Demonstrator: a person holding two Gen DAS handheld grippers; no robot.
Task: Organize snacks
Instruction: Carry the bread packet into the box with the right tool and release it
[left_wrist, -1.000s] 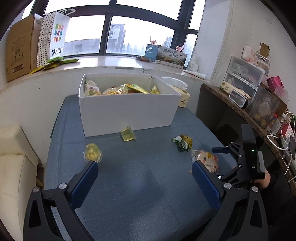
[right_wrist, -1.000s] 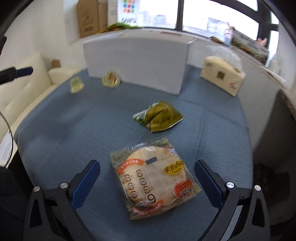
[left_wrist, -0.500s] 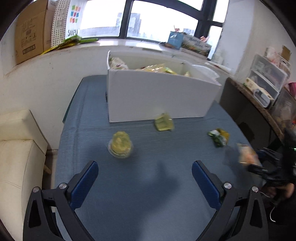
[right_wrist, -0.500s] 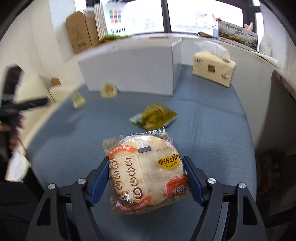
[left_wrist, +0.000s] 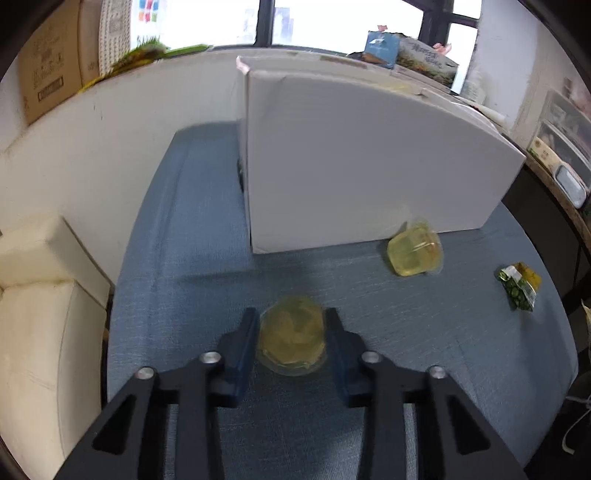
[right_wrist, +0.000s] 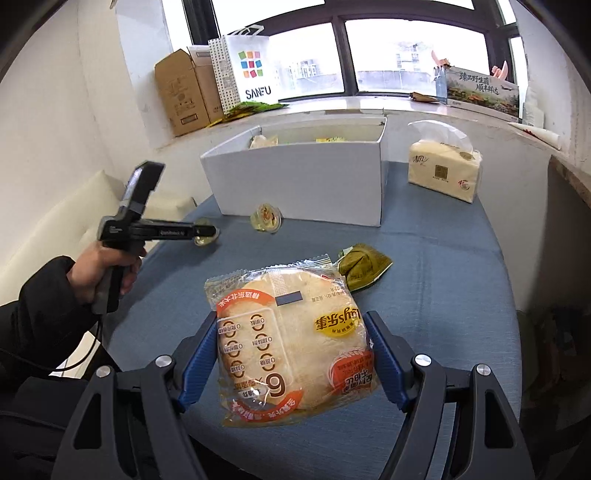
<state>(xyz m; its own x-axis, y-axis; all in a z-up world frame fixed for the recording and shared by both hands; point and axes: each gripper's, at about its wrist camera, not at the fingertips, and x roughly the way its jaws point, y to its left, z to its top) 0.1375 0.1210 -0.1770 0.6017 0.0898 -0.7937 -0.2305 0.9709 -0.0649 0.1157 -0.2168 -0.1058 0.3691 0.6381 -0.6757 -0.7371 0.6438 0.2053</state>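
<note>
Both claws closed — left claw (left_wrist: 291, 341) on jelly cup (left_wrist: 291, 338), right claw (right_wrist: 291, 360) on bread pack (right_wrist: 291, 343).

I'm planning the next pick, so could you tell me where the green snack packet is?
In the right wrist view, the green snack packet lies on the blue tablecloth, just beyond the held bread package.

You have a clear round plastic jelly cup with yellow filling (left_wrist: 291, 341) low in the centre of the left wrist view, sitting on the blue cloth, while a second clear yellow jelly cup (left_wrist: 414, 252) lies tipped on its side at right of centre, just beside the front wall of the open white cardboard box (left_wrist: 369, 162). A crumpled green and yellow snack packet (left_wrist: 519, 286) lies flat at the far right edge. In the right wrist view, your clear-wrapped round bread with orange and yellow labels (right_wrist: 291, 343) fills the lower centre, print upside down, lifted above the cloth.
</note>
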